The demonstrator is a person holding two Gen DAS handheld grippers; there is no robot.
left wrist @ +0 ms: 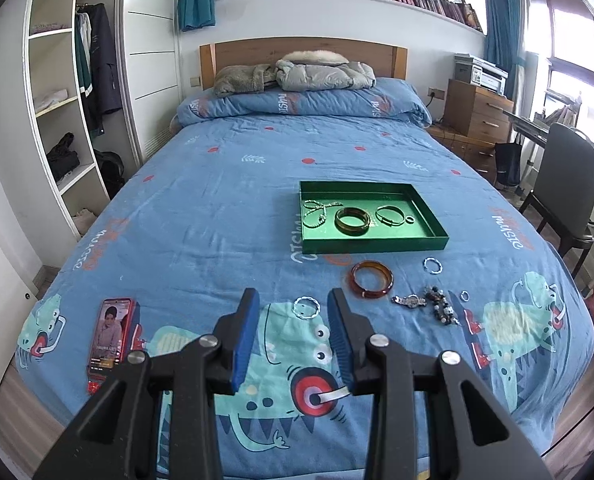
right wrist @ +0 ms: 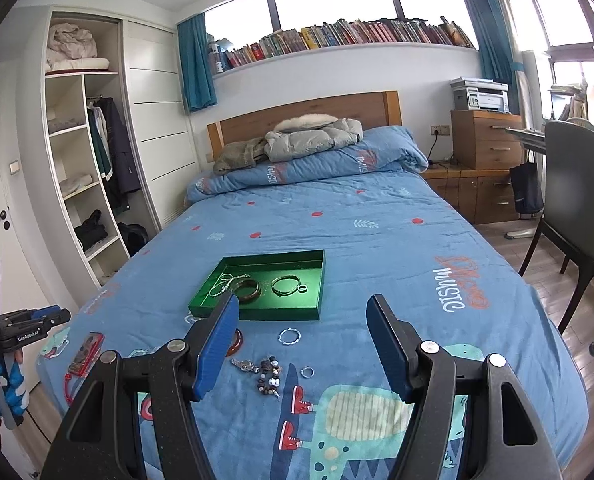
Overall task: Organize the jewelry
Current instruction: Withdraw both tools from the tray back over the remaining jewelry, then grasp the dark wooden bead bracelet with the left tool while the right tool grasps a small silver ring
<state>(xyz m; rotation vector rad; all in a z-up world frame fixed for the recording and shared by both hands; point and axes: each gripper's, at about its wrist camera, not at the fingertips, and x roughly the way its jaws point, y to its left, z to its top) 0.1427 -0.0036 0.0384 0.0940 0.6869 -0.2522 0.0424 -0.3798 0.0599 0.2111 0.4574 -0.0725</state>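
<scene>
A green tray (left wrist: 427, 204) (right wrist: 321, 280) lies on the bed and holds a chain, a dark bangle (left wrist: 352, 221), a thin bracelet (left wrist: 390, 215) and a small ring. On the sheet in front of it lie an amber bangle (left wrist: 371, 280), two silver twisted rings (left wrist: 306, 306) (left wrist: 432, 266), a watch (left wrist: 410, 301), a bead bracelet (left wrist: 441, 308) (right wrist: 269, 372) and a small ring (left wrist: 464, 295) (right wrist: 307, 372). My left gripper (left wrist: 293, 300) is open and empty, above the near silver ring. My right gripper (right wrist: 302, 312) is open and empty above the loose pieces.
A phone in a red case (left wrist: 111, 336) lies at the bed's front left. Jackets (left wrist: 297, 74) are piled by the headboard. A wardrobe (left wrist: 65, 120) stands to the left. A chair (right wrist: 577, 208) and drawers (right wrist: 485, 148) stand to the right.
</scene>
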